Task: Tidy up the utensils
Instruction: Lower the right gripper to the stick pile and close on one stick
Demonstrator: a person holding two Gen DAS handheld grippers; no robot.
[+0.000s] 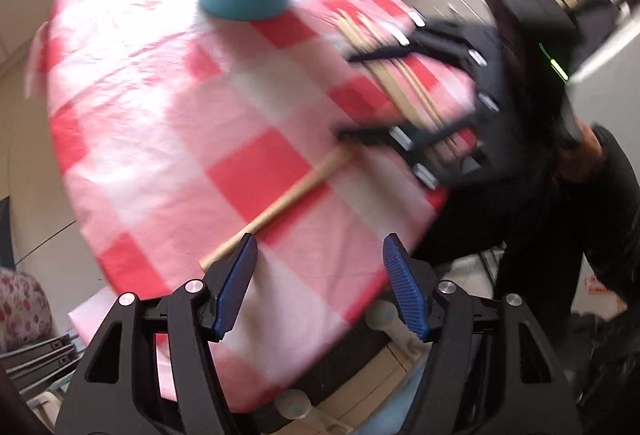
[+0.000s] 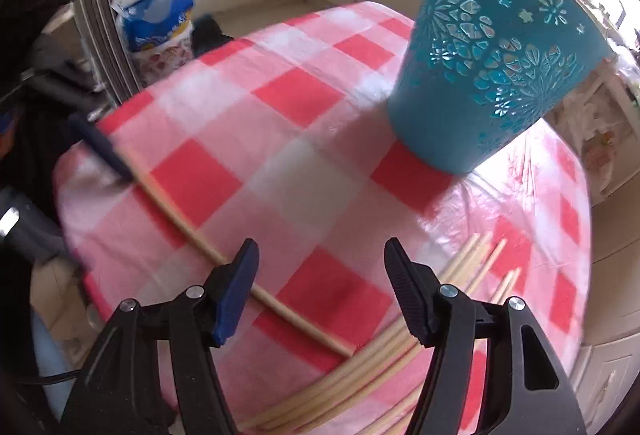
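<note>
Left claw [image 1: 320, 287] has its jaws apart with nothing between them, hovering over the near end of the lone wooden stick [image 1: 280, 207], one blue pad close to the stick's tip. Right claw [image 2: 320, 291] is also spread and empty, low over the bundle of sticks [image 2: 360, 367]; in the left wrist view it straddles that bundle, though blur makes it hard to say whether a pad touches wood.

Progress: early by the look of it. The teal perforated bucket [image 2: 492, 67] stands upright on the checked worktop [image 2: 280, 123], and its inside is not visible, so whether any stick is in it cannot be told. The lone stick lies diagonally across the cloth, one end just beside the bundle. The bundle lies near the worktop's edge on the right-claw side. All visible sticks are left to collect and drop into the bucket.

Room: the middle of the worktop between sticks and bucket is open cloth, nothing in the way. The bundle sits close to the rim, so a careless nudge could roll sticks off. The bucket is well apart from both claws. Beyond the worktop, a blue-and-white bag [image 2: 156, 23] sits on the floor by cabinets.
</note>
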